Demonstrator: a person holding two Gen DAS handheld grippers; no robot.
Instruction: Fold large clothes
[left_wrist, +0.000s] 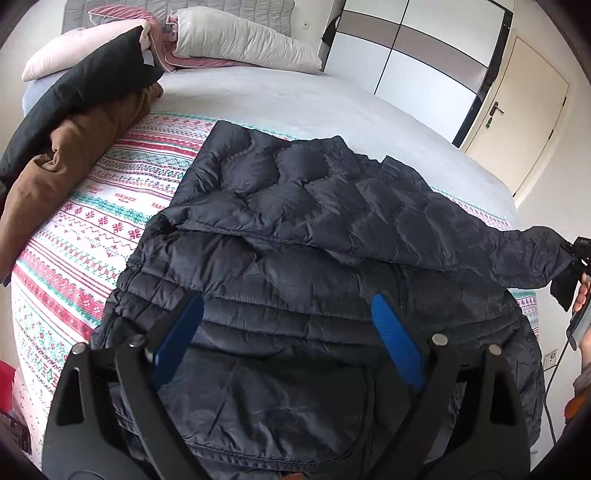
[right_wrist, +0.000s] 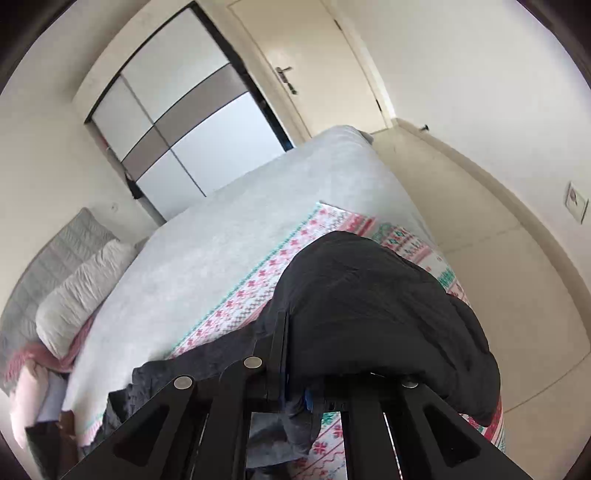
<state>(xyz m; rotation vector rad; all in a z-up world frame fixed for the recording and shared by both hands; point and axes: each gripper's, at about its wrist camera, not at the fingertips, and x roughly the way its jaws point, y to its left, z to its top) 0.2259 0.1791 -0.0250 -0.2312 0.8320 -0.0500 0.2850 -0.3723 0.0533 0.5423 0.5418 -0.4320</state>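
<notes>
A dark quilted puffer jacket (left_wrist: 295, 229) lies spread on the patterned blanket (left_wrist: 122, 192) on the bed. My left gripper (left_wrist: 288, 314) is open, its blue pads (left_wrist: 181, 328) hovering just over the jacket's lower body, holding nothing. My right gripper (left_wrist: 576, 254) shows at the right edge of the left wrist view, shut on the jacket's sleeve end and holding it lifted off the bed's side. In the right wrist view the sleeve (right_wrist: 373, 306) is bunched over my right gripper (right_wrist: 306, 395) and hides its fingertips.
A brown garment (left_wrist: 74, 155) and a black one (left_wrist: 81, 88) are piled at the bed's left. Pillows (left_wrist: 240, 37) lie at the headboard. A wardrobe (left_wrist: 413, 62) and a door (left_wrist: 517, 110) stand beyond the bed. Bare floor (right_wrist: 498, 258) runs along the bed's right.
</notes>
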